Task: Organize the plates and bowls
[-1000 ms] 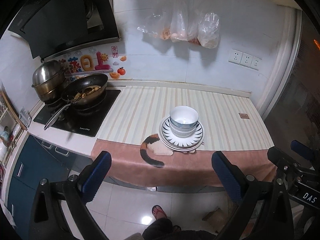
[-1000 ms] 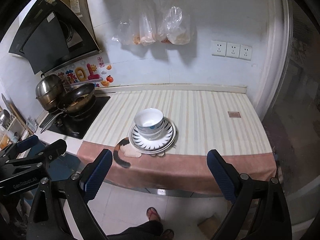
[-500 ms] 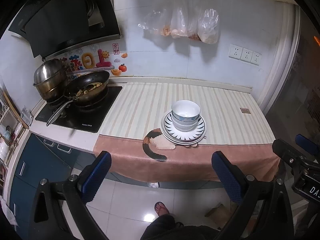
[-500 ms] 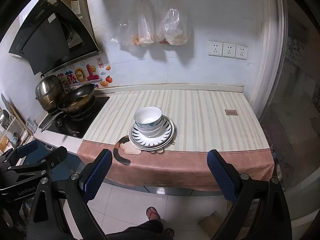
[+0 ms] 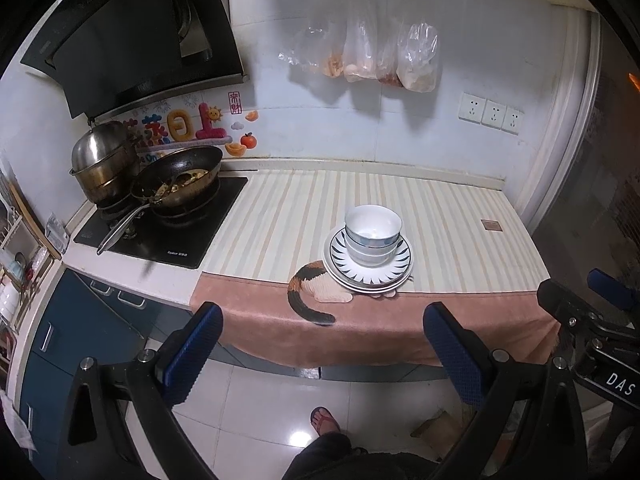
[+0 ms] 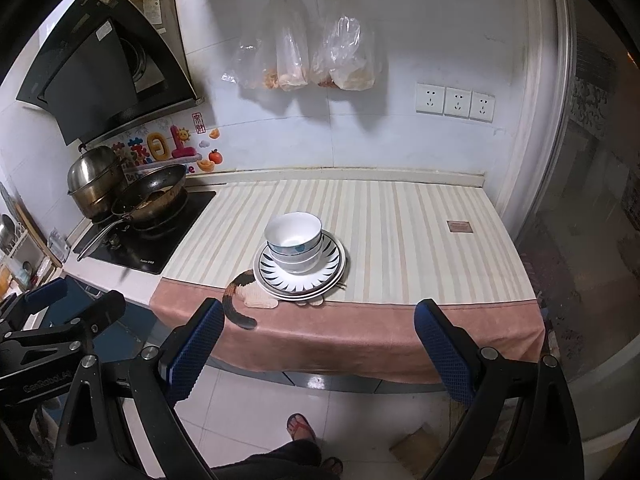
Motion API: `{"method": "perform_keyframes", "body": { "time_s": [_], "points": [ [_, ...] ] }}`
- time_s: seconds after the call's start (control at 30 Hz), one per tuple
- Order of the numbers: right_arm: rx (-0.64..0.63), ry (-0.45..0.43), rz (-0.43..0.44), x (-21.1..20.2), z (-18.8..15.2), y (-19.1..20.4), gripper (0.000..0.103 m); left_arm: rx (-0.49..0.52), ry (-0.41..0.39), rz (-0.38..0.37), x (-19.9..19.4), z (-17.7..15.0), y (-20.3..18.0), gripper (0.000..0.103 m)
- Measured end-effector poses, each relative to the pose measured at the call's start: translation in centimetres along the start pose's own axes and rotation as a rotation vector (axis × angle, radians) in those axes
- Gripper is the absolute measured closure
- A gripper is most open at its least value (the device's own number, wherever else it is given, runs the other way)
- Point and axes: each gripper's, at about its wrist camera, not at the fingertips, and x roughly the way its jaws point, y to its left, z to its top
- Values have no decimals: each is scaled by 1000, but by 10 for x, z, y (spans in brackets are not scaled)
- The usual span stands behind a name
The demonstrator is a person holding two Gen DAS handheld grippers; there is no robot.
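Note:
Stacked white bowls [image 5: 373, 232] [image 6: 295, 240] sit on a stack of striped-rim plates [image 5: 396, 272] [image 6: 332, 268] near the front of the striped counter cloth [image 5: 440, 216]. My left gripper [image 5: 324, 356] is open and empty, held back from the counter over the floor. My right gripper [image 6: 316, 352] is open and empty too, also back from the counter edge. Each gripper shows at the edge of the other's view, the right [image 5: 592, 312] and the left [image 6: 52, 320].
A cooktop [image 5: 160, 232] at the left carries a frying pan [image 5: 180, 180] with food and a steel pot [image 5: 104, 164]. A range hood [image 5: 132, 40] hangs above. Plastic bags [image 5: 368, 52] hang on the wall. Blue cabinets [image 5: 80, 332] and my sandalled foot [image 5: 324, 420] are below.
Both grippers have drawn back from the counter; the bowls and plates look smaller and farther. Nothing on the counter has moved.

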Motion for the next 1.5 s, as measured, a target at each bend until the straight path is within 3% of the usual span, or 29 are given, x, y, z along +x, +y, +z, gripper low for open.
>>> {"method": "perform_keyframes", "body": {
  "time_s": [1.5],
  "points": [
    [11, -21, -27, -10, -8, -6, 5, 3, -8, -10, -13, 1, -14, 0]
  ]
}}
